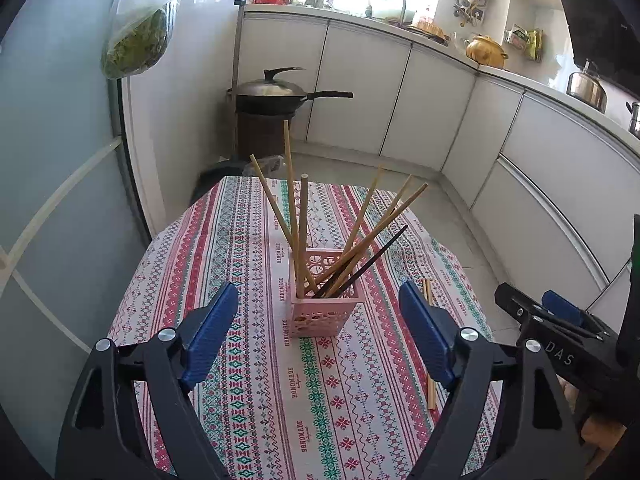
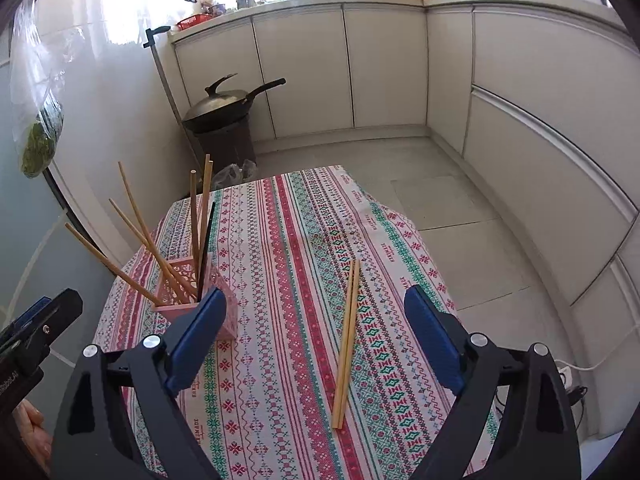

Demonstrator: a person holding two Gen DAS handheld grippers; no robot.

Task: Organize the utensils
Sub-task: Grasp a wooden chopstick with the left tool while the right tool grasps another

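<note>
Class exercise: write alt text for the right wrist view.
An open right gripper with blue pads hovers over two pale wooden chopsticks lying side by side on a patterned striped tablecloth. A pink lattice holder of chopsticks stands at left.

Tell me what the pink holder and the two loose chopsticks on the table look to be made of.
Pink holder: likely moulded plastic, matte, judging by its even colour and cut-out lattice walls. Loose chopsticks: probably bamboo or light wood, unvarnished-looking, pale tan with a dull surface; the grain is too fine to confirm.
</note>
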